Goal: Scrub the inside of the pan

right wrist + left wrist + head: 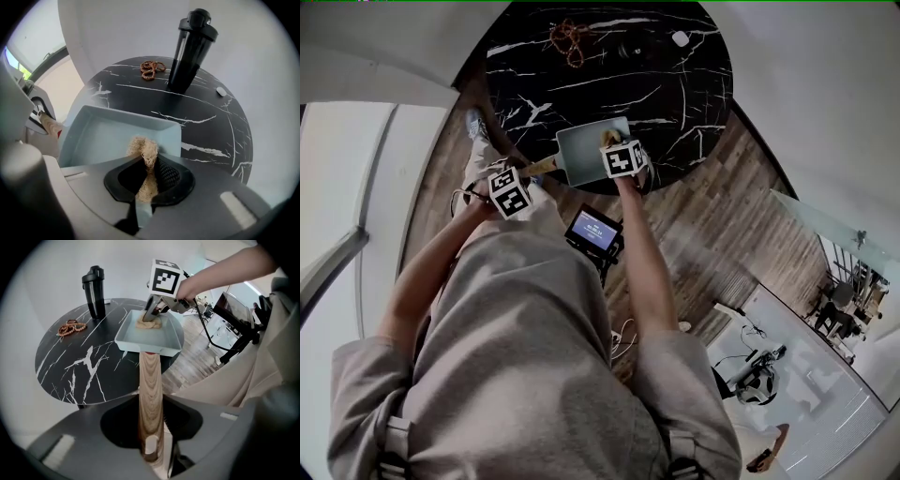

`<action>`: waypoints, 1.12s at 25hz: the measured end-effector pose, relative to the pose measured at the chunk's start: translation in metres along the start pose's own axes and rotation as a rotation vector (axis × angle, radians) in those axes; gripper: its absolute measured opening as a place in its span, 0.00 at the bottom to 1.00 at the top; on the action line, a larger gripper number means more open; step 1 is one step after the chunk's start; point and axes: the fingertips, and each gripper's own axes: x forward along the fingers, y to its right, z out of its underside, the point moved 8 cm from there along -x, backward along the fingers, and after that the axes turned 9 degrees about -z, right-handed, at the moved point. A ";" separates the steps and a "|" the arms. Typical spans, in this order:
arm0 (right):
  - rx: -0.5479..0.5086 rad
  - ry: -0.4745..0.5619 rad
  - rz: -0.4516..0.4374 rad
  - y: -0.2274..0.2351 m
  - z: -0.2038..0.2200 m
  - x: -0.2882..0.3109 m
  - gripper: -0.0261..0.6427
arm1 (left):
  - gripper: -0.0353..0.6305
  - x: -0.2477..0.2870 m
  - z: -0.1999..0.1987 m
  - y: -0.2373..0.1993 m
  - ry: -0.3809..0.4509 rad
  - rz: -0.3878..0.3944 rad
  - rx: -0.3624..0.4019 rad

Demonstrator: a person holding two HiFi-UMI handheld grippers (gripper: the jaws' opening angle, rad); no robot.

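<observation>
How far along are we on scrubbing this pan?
Set-up done: left gripper clamps the wooden handle, right gripper grips the fibre scrubber. In hand: the scrubber is down on the pan floor at the end far from the handle. Left: the rest of the floor and walls; no suds or residue show, so coverage can't be judged.

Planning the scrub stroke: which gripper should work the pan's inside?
Right. The right gripper clamps the fibre scrubber, which is down in the pan. The left gripper is shut on the wooden handle, steadying the pan.
</observation>
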 end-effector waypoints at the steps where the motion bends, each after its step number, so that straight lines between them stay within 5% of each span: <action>1: 0.020 0.008 0.002 0.001 -0.004 0.001 0.11 | 0.23 0.000 0.000 0.000 -0.001 0.000 0.004; 9: 0.026 0.021 -0.080 -0.019 -0.027 0.008 0.10 | 0.23 0.000 -0.001 0.001 -0.002 0.002 0.013; 16: 0.014 0.047 -0.280 -0.068 -0.041 0.020 0.10 | 0.23 0.001 -0.001 0.001 -0.010 0.004 0.009; 21: -0.010 0.026 -0.336 -0.084 -0.044 0.021 0.11 | 0.23 0.001 -0.002 0.001 -0.015 0.007 0.005; 24: 0.055 0.079 -0.284 -0.058 -0.038 0.004 0.11 | 0.23 0.002 -0.001 -0.001 -0.013 0.013 0.005; 28: 0.107 0.082 -0.057 -0.005 -0.014 -0.019 0.11 | 0.23 0.001 0.000 -0.002 -0.010 0.015 -0.006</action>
